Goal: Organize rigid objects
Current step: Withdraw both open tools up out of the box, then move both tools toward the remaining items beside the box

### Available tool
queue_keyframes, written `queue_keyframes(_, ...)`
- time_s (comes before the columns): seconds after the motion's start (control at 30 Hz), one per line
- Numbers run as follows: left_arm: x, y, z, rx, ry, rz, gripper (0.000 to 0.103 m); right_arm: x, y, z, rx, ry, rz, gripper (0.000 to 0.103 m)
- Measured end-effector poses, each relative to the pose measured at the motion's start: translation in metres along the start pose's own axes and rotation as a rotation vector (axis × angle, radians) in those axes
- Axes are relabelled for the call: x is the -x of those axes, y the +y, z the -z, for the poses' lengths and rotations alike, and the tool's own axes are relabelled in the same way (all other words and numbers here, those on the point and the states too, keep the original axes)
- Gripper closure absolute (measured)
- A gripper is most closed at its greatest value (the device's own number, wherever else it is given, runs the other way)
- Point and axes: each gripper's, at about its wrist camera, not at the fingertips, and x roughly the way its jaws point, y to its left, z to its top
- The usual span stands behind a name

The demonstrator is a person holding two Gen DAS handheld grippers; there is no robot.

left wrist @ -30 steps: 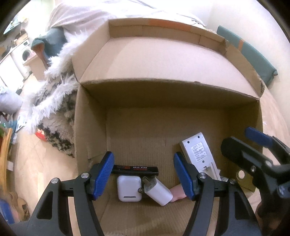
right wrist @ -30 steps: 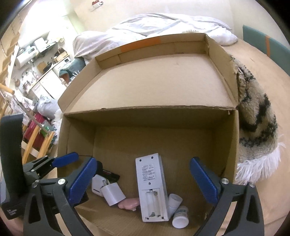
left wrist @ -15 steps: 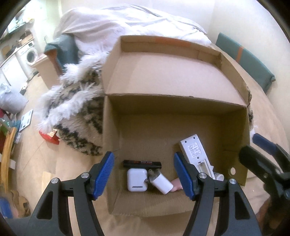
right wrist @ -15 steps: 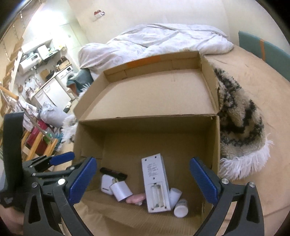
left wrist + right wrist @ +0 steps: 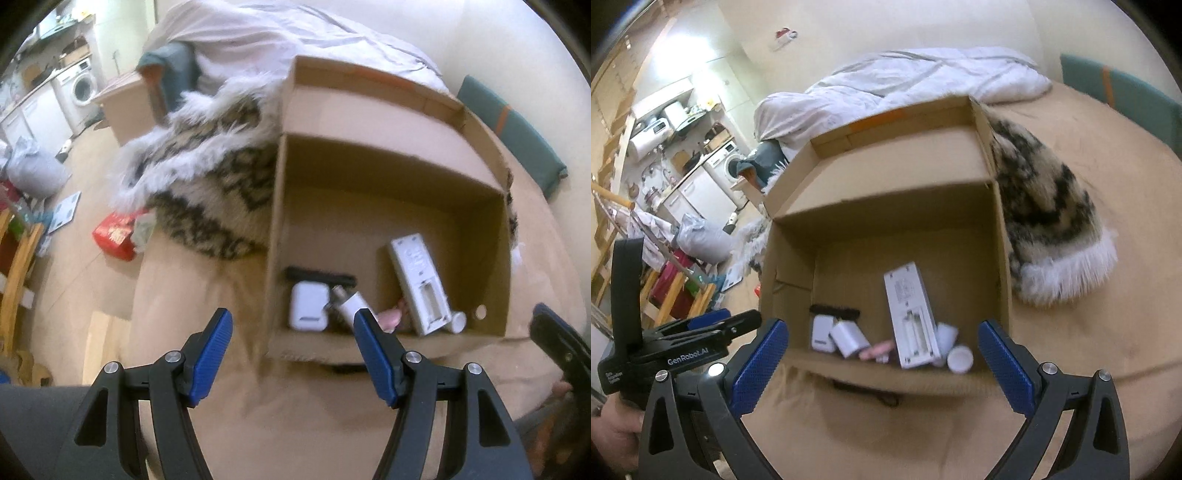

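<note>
Seven small hard objects lie along the near wall of an open brown cardboard box [image 5: 997, 258] that sits on a tan bedcover, with both grippers hanging above the box's near edge and nothing between their jaws. The left gripper [image 5: 291, 354], black-framed with blue ribbed pads, is spread and empty; the right gripper [image 5: 882, 363], of the same build, gapes wider still and is likewise empty.

Inside the box, a long white plastic remote control [image 5: 912, 317] lies face down with its battery bay uncovered, roughly in the middle of the box floor. To its left lie a pink rounded piece [image 5: 877, 349], a white cube-shaped wall charger [image 5: 847, 338], a white rounded earbud case [image 5: 308, 306] and, behind those, a slim black bar [image 5: 321, 275]. To the remote's right, against the box's right-hand wall, are a white cylindrical bottle [image 5: 947, 336] and a white round lid [image 5: 960, 360]; whether the two are joined cannot be told.

All of these look light and stiff, so none should sag in a pinch. The remote is probably best taken across its narrow width near mid-length, clear of the open battery bay, where the thin walls could flex. The earbud case and bottle look smooth and may slip; flat sides or the bottle's body would likely give the pads the surest hold. The charger's flat faces look the easiest grip. Crowding along the near wall leaves little room for a jaw.

A spotted fur throw [image 5: 1045, 206] lies beside the box.
</note>
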Motion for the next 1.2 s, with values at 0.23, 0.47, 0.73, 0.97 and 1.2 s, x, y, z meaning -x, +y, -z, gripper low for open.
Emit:
queue_keyframes(0.23,-0.007,0.023,0.016,0.074,0.033,-0.032,0.038,-0.016,-0.033,0.042,-0.198,0.157,0.013,0.000)
queue_keyframes(0.47,-0.014,0.032,0.017,0.132,0.077,-0.061,0.038,-0.064,-0.041,0.070,-0.253,0.339,0.074,0.000)
queue_keyframes(0.73,-0.006,0.036,0.012,0.158,0.075,-0.071,0.038,-0.125,0.017,0.088,-0.134,0.397,0.083,0.000)
queue_keyframes(0.97,-0.006,0.043,0.015,0.185,0.100,-0.037,0.038,-0.177,0.058,0.089,0.007,0.362,0.274,0.000)
queue_keyframes(1.2,-0.005,0.036,0.011,0.172,0.074,-0.058,0.038,-0.186,0.066,0.089,0.056,0.337,0.338,0.000)
